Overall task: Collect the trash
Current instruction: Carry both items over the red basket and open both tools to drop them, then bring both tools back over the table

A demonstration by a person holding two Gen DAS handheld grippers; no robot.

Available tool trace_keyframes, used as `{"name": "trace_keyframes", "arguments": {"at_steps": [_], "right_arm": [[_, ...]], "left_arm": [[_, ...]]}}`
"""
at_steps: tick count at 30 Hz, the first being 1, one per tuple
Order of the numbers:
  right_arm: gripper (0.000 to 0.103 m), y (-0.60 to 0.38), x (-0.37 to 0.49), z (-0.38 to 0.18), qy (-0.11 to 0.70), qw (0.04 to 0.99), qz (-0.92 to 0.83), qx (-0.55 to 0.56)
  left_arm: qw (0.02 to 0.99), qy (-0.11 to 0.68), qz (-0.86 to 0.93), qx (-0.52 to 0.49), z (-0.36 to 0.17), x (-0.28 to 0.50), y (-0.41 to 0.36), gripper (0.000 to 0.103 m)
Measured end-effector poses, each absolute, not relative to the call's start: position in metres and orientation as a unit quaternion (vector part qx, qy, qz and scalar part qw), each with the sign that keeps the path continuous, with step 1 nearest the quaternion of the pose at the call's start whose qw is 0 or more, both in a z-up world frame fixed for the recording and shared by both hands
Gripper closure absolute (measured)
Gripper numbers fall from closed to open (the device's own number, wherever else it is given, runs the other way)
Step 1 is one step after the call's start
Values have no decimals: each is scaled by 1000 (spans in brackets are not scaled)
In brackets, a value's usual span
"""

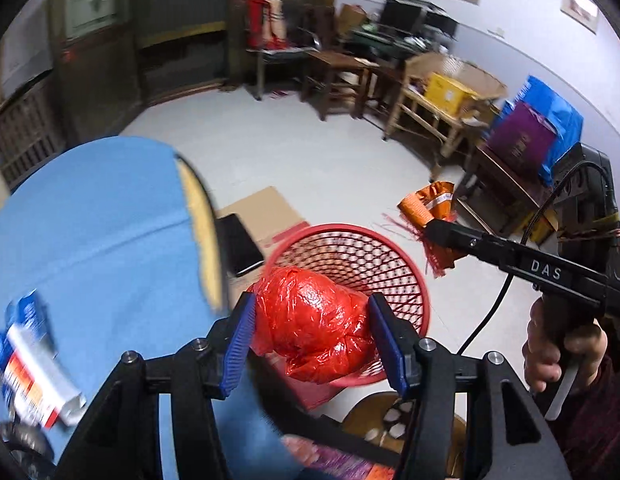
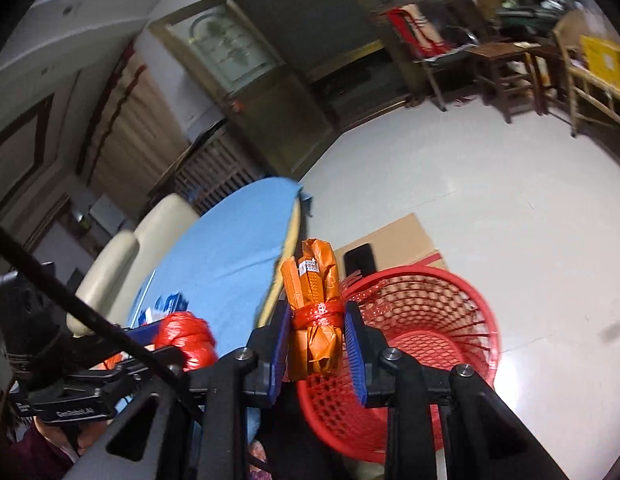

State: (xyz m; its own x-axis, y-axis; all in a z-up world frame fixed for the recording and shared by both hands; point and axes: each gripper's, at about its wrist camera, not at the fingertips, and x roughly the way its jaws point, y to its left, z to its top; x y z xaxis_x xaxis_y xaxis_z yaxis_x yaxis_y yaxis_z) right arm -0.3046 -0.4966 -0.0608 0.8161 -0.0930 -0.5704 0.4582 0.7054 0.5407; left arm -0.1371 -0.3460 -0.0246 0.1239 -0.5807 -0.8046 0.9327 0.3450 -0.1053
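Observation:
My left gripper is shut on a crumpled red plastic bag and holds it above the near rim of a red mesh basket on the floor. My right gripper is shut on an orange wrapper bundle tied with red ribbon, beside the basket and above its left rim. In the left wrist view the right gripper holds the orange bundle over the basket's far right rim. In the right wrist view the red bag shows at lower left.
A round table with a blue cloth stands left of the basket, with a blue and white carton on it. Flat cardboard and a dark tablet lie on the floor. Chairs, tables and boxes line the far wall.

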Motion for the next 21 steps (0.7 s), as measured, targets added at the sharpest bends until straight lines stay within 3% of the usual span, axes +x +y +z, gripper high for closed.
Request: {"name": "trace_keyframes", "arguments": {"at_steps": [9,16,21], "right_arm": [[71,-530,-327,-91,256,854,-150,428],[71,-523,-323,-89,253,860,-143,419],[71,-495,-288,-85,279,866,-107,402]], "left_arm": [[703,412,-519,258,-47,-152,-387,38],[745,384,-478,263,-40,-140,-322,38],[799,371,-407,242,-31,-112,-232,35]]}}
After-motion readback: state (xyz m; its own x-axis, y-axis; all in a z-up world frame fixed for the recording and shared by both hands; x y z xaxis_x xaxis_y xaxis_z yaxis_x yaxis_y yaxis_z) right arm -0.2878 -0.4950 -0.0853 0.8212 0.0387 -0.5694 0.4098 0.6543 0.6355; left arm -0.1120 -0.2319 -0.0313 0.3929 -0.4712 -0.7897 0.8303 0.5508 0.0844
